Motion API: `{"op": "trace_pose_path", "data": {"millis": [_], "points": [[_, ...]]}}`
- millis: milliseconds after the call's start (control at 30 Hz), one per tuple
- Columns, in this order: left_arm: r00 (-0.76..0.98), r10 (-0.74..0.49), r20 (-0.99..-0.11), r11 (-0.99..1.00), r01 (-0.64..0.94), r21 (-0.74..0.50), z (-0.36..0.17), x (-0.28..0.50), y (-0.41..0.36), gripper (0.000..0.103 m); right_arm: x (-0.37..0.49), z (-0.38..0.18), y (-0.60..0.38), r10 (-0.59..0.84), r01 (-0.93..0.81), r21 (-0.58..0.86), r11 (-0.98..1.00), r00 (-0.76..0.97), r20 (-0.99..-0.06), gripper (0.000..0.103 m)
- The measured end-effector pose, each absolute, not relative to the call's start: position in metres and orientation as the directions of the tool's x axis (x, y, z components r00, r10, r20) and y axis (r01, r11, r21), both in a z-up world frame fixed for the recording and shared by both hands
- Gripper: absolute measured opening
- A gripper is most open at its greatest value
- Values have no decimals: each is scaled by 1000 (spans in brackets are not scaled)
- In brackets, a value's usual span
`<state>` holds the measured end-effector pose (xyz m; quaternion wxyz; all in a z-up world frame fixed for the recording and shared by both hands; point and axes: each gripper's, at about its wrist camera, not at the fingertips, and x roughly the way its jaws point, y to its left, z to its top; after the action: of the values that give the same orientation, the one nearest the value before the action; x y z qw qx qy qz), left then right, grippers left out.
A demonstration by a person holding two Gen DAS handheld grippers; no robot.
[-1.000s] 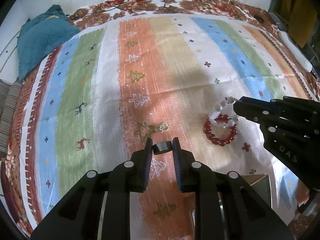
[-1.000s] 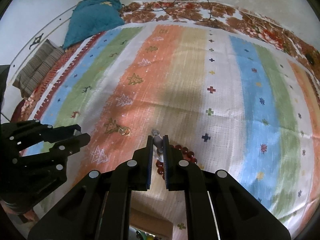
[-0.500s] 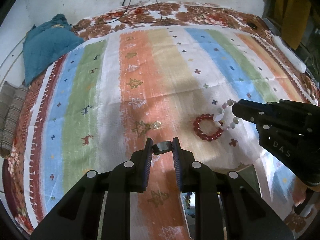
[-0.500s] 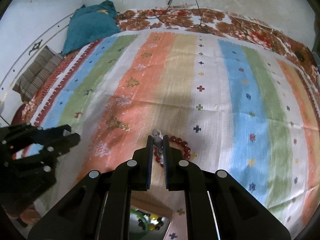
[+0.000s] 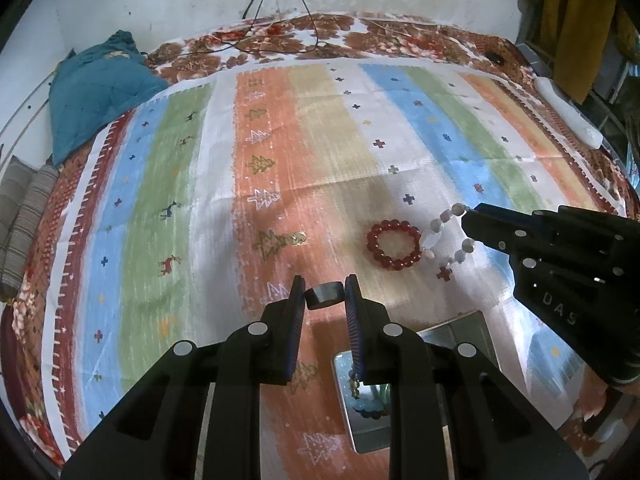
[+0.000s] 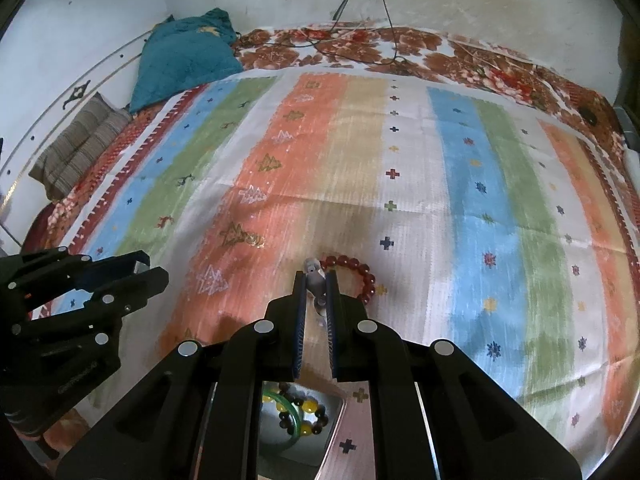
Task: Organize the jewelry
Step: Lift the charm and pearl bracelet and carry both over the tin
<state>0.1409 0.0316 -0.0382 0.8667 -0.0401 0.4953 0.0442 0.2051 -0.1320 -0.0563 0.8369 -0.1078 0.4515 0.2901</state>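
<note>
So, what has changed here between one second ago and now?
Both grippers rose and drew back from the striped cloth. The right gripper lifted the pale beaded bracelet clear of the red beaded bracelet, which it overlapped before. A metal tray holding bracelets came into view below. Unchanged: the left gripper grips the dark ring; the small gold piece lies untouched.

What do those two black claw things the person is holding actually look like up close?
Both are matte black plastic. The left gripper and right gripper each have two flat fingers lined with ribbed blue pads, joined by angular linkages dotted with round silver rivets. White lettering marks the right one's side. No cables or sleeves show.
</note>
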Motion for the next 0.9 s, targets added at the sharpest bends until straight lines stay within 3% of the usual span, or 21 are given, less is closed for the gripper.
{"op": "trace_pose_path", "data": {"millis": [900], "points": [[531, -1, -848, 996, -77, -49, -34, 104, 4, 20, 149, -47, -152, 410, -628, 63, 775, 425, -807, 11]]}}
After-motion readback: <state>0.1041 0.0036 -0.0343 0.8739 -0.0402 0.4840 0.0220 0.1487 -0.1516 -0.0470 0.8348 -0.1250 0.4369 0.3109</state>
